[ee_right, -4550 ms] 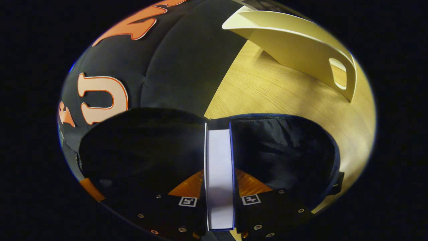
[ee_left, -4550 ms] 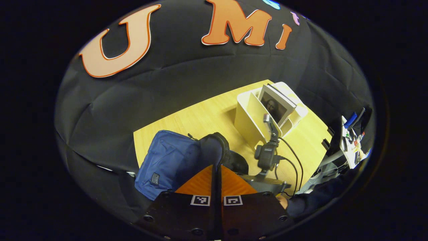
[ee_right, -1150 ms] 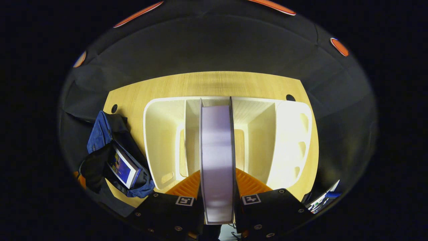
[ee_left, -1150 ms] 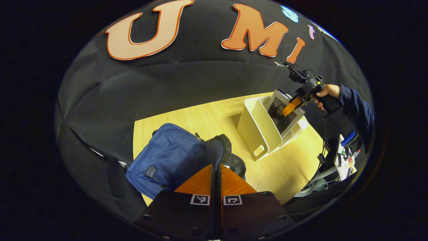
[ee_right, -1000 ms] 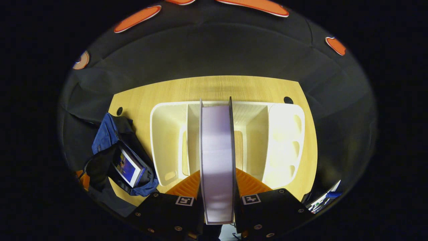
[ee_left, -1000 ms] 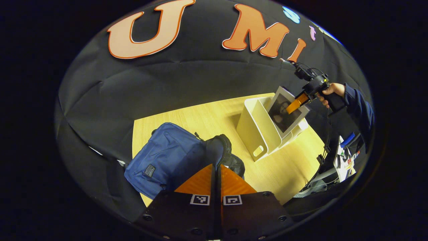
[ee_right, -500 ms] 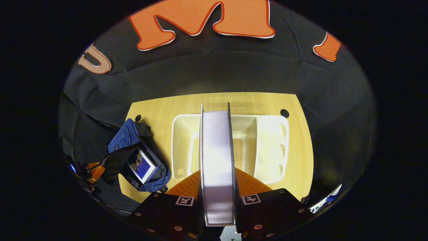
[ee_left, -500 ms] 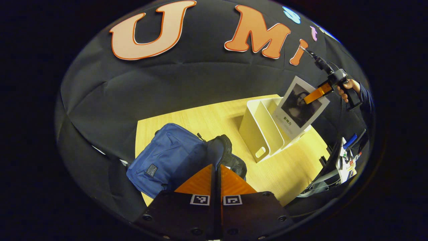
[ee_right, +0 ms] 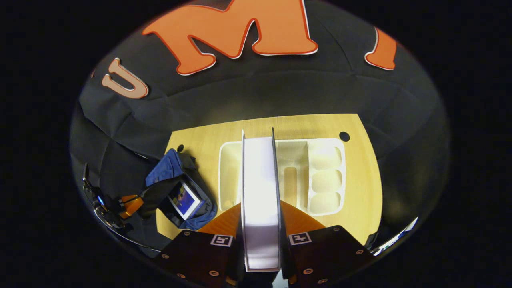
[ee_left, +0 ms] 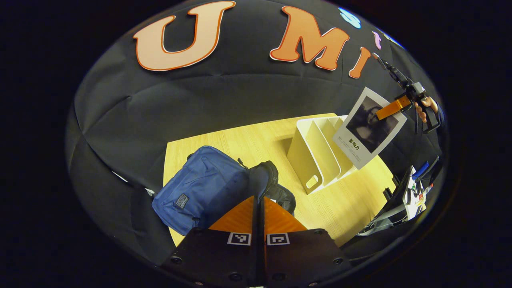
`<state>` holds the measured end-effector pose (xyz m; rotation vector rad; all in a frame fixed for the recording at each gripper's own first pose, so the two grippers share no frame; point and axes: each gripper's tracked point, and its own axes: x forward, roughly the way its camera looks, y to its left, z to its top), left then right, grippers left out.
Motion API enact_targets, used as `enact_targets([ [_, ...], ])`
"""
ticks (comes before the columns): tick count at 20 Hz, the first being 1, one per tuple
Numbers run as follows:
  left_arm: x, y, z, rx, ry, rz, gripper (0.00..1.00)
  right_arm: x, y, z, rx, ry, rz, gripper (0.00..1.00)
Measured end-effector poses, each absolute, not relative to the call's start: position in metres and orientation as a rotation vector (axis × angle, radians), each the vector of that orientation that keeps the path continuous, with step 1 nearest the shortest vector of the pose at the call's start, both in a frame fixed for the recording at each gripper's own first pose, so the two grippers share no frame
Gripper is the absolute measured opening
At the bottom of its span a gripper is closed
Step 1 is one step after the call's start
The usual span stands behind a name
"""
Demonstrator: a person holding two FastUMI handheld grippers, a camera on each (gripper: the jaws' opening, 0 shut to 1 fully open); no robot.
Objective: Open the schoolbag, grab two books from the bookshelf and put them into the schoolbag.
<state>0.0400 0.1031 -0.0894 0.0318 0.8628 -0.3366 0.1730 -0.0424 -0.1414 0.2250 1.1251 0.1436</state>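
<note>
The blue schoolbag [ee_left: 200, 192] lies on the table with its dark flap pulled up. My left gripper [ee_left: 259, 206] is shut on that flap's edge. In the right gripper view the schoolbag [ee_right: 168, 172] is open, with one book [ee_right: 184, 199] inside it. My right gripper [ee_right: 261, 206] is shut on a second book [ee_right: 260, 180], seen edge-on high above the white bookshelf [ee_right: 324, 176]. The left gripper view shows that book [ee_left: 370, 128], with a portrait cover, hanging in the air from the right gripper [ee_left: 394, 109] above the bookshelf [ee_left: 316, 154].
The wooden table [ee_left: 240, 140] has a cable hole [ee_right: 344, 136] near its far corner. Small mixed items [ee_left: 416, 192] stand off the table's right side. A hand [ee_left: 426, 105] holds the right gripper. The left gripper [ee_right: 130, 204] sits beside the bag.
The right gripper has lifted the portrait book up out of the bookshelf and well clear of it. The left gripper has kept its hold on the bag's flap.
</note>
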Motion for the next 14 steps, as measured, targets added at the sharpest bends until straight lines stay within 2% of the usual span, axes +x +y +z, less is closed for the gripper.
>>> enact_targets([
  [5, 0.039, 0.102, -0.092, 0.028, 0.867, -0.326, 0.01, 0.156, -0.009, -0.136, 0.457, 1.088, 0.25, 0.36],
  [14, 0.041, 0.104, -0.093, 0.02, 0.874, -0.297, 0.01, 0.126, 0.054, -0.14, 0.71, 1.008, 0.386, 0.35],
])
